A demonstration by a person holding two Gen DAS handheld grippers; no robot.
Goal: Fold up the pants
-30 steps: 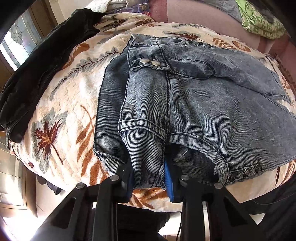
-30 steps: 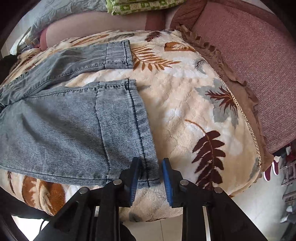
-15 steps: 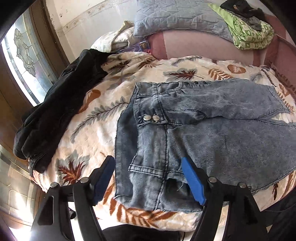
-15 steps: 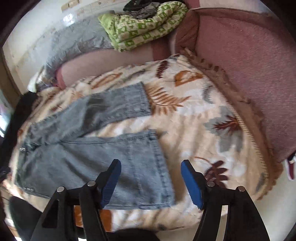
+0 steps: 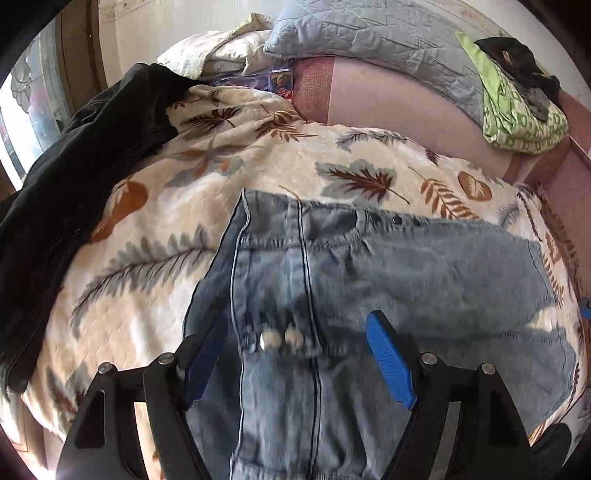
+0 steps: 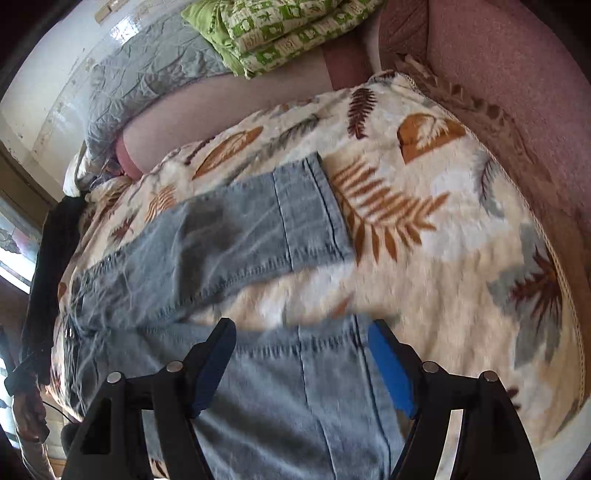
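The jeans [image 5: 388,280] lie spread flat on the leaf-print blanket [image 5: 155,229] that covers the sofa seat. In the left wrist view the waistband end faces the camera, with two metal buttons [image 5: 282,338] on the fly seam and a row of rivets along the pocket edge. In the right wrist view the two legs run apart – the far leg reaches toward the blanket's back edge and its hem [image 6: 317,214] ends near the middle of the blanket, while the near leg [image 6: 295,398] lies along the front edge, under the gripper.

The left gripper [image 5: 295,354] hangs above the waistband area. Its jaws stand wide, with blue pads on either side of the fly seam; the pads do not press on the denim. The right gripper [image 6: 301,360] hangs above the near leg's hem end. Its jaws are opening and already wide, and the cloth below them lies flat and ungripped. Both views are motion-blurred at the denim.

A black garment [image 5: 74,177] is draped over the blanket's left edge. A grey quilted pillow [image 5: 376,40] and a green patterned folded cloth [image 6: 280,29] rest on the sofa back – the pink upholstery [image 6: 509,85] shows past the blanket's right edge.
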